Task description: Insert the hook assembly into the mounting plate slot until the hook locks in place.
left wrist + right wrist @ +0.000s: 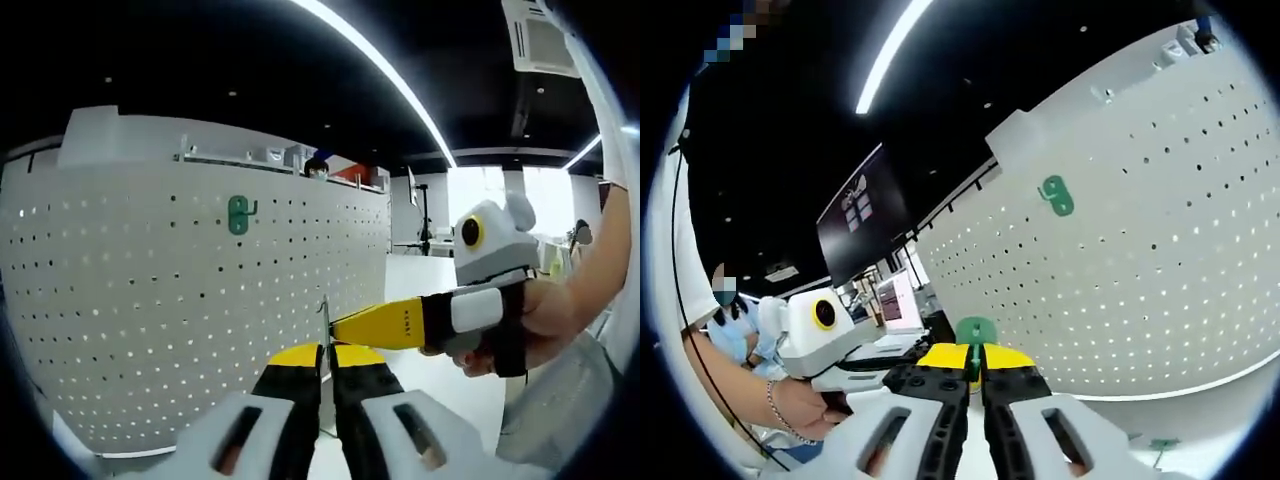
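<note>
While the left gripper (326, 375) rose from the bottom of the left gripper view, its two black, yellow-tipped jaws stood pressed nearly together, clenched on a thin metal piece (324, 325) that stood up from between the tips; what that piece belonged to could not be told from this view. Just beyond those tips, the right gripper (345, 328) reached in from the right, its yellow fingertip almost meeting the metal piece, with a person's hand (545, 320) wrapped around its handle. In the right gripper view, the right gripper (975, 372) likewise had its jaws closed tight, grasping the green hook assembly (975, 335), whose rounded green top showed just above the yellow tips. To the left of it in that view, the left gripper (855, 375) came in low, held by a hand (800, 408) wearing a thin bracelet. Behind both tools stood a large white pegboard (180, 320), curved by the lens and dotted with rows of small holes. High on that board hung a second green hook (238, 214), well apart from the grippers, and the same hook appeared on the board (1160, 260) in the right gripper view as a green shape (1057, 194). Farther back lay an office room with a long ceiling light strip (385, 70) and a dark wall screen (865, 225).
</note>
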A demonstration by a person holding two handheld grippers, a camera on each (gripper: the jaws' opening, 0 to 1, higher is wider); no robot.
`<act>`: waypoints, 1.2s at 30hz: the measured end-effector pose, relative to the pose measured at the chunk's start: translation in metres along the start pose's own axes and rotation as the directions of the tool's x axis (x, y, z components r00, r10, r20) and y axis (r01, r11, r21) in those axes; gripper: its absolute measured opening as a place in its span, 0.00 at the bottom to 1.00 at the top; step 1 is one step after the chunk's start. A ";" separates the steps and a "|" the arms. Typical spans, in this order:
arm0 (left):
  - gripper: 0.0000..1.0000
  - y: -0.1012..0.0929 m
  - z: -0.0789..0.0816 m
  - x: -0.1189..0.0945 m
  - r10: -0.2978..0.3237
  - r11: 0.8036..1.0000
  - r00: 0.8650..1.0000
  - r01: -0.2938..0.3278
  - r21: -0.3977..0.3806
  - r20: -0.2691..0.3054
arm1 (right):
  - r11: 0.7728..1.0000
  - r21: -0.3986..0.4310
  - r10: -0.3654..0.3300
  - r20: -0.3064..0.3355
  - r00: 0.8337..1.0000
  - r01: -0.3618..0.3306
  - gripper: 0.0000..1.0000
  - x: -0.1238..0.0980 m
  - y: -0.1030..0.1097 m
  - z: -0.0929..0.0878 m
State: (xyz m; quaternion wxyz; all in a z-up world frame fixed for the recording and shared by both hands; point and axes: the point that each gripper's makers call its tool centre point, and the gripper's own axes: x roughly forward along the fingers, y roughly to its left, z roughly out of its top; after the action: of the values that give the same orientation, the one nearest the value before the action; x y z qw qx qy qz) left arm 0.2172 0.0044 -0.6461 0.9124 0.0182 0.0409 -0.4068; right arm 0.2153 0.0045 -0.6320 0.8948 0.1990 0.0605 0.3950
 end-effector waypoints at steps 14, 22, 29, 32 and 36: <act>0.39 -0.001 -0.004 0.002 -0.010 1.000 1.000 0.010 -0.013 -0.010 | 1.000 0.000 0.010 -0.011 1.000 -0.010 0.00 0.000 0.001 0.002; 0.71 -0.001 -0.014 0.005 -0.008 1.000 0.999 0.007 -0.022 -0.050 | 1.000 0.009 0.011 -0.014 1.000 -0.011 0.00 -0.001 0.001 0.001; 0.85 -0.002 -0.024 0.006 -0.012 1.000 0.996 0.010 -0.030 -0.088 | 1.000 0.016 0.012 -0.015 1.000 -0.012 0.00 -0.001 0.001 0.001; 0.84 -0.001 -0.025 0.005 -0.009 0.999 0.996 0.006 -0.034 -0.092 | 1.000 0.007 0.005 -0.017 1.000 -0.004 0.00 -0.001 0.000 0.002; 0.82 -0.001 -0.028 0.004 -0.008 0.999 0.995 0.004 -0.039 -0.101 | 0.973 -0.211 -0.104 -0.058 0.993 0.090 0.00 -0.004 -0.012 0.010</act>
State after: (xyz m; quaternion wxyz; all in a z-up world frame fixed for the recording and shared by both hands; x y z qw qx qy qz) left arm 0.2177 0.0029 -0.6742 0.9080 0.0211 0.0952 -0.4074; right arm 0.2238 -0.0086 -0.6278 0.9263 0.0877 0.0590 0.3616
